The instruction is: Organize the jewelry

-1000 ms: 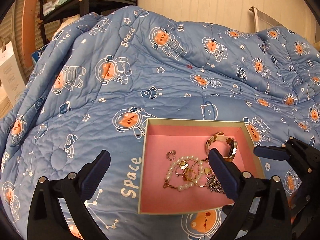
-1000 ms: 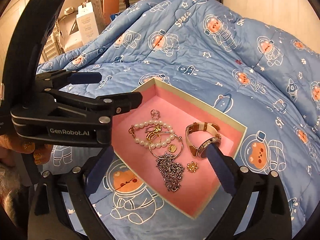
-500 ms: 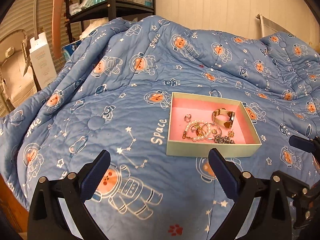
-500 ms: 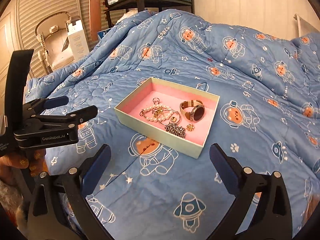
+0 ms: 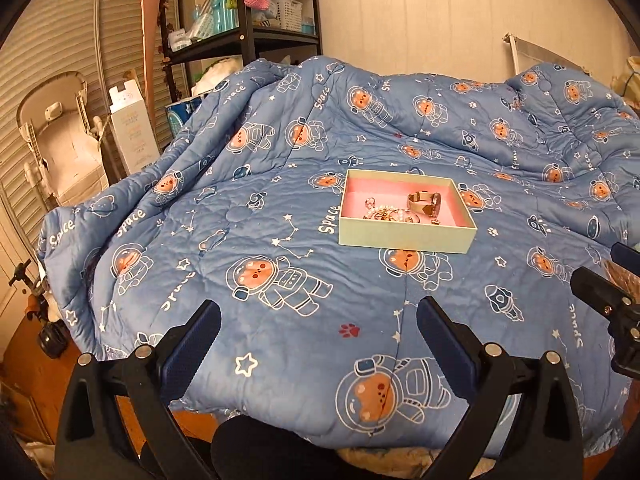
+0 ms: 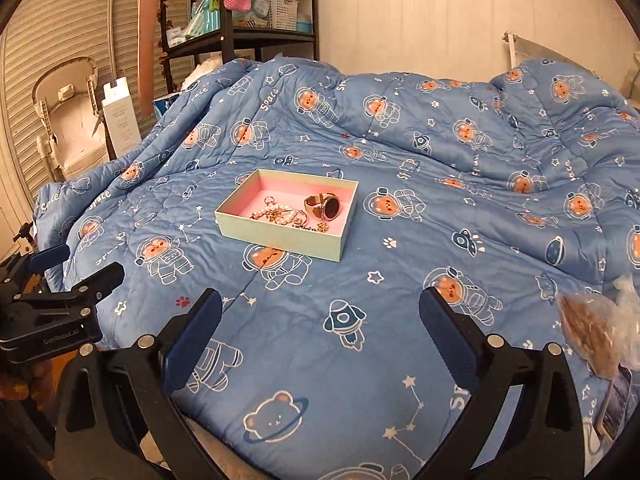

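A shallow pale green box (image 5: 404, 237) with a pink inside sits on the blue astronaut quilt; it also shows in the right wrist view (image 6: 280, 238). In it lie a gold watch (image 6: 325, 207), a pearl bracelet (image 6: 276, 214) and other small gold pieces. The watch also shows in the left wrist view (image 5: 425, 202). My left gripper (image 5: 318, 338) is open and empty, well in front of the box. My right gripper (image 6: 320, 328) is open and empty, also well back from it.
The quilt (image 5: 280, 248) covers a bed. A black shelf with small items (image 5: 244, 24) stands behind it at the left. A white carton (image 5: 132, 128) and a beige chair (image 5: 56, 136) stand at the far left. A crinkled clear bag (image 6: 596, 328) lies at the right.
Both grippers have pulled far back from the box, which now looks small and distant. The jewelry in the box has not moved. Both grippers stay open.
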Demonstrator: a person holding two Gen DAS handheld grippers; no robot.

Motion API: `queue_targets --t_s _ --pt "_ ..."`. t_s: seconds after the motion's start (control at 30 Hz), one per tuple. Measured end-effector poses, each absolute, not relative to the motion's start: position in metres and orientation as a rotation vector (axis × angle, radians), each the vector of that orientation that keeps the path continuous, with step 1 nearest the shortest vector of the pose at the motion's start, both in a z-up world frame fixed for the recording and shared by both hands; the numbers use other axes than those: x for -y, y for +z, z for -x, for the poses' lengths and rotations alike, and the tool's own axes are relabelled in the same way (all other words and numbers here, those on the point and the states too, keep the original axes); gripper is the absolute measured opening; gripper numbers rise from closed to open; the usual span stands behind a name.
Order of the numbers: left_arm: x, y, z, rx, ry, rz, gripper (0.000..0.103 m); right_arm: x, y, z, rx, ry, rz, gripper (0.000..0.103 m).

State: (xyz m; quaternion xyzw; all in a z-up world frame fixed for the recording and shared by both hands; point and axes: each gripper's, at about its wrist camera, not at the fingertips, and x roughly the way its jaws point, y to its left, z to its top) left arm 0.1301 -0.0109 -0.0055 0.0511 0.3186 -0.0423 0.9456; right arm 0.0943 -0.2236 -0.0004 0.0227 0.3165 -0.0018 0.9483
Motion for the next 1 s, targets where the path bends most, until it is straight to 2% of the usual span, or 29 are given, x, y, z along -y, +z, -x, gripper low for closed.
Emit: queue_targets --t_s 0.4,1.0 --pt "0.014 0.020 -0.060 -0.595 -0.049 -0.050 0.096 0.212 0.026 -0.008 -0.554 -0.031 -0.010 0.097" --pt "0.002 0.027 -0.014 -0.549 0.019 -0.017 0.096 0.215 0.036 0.023 -0.512 -0.037 -0.035 0.097"
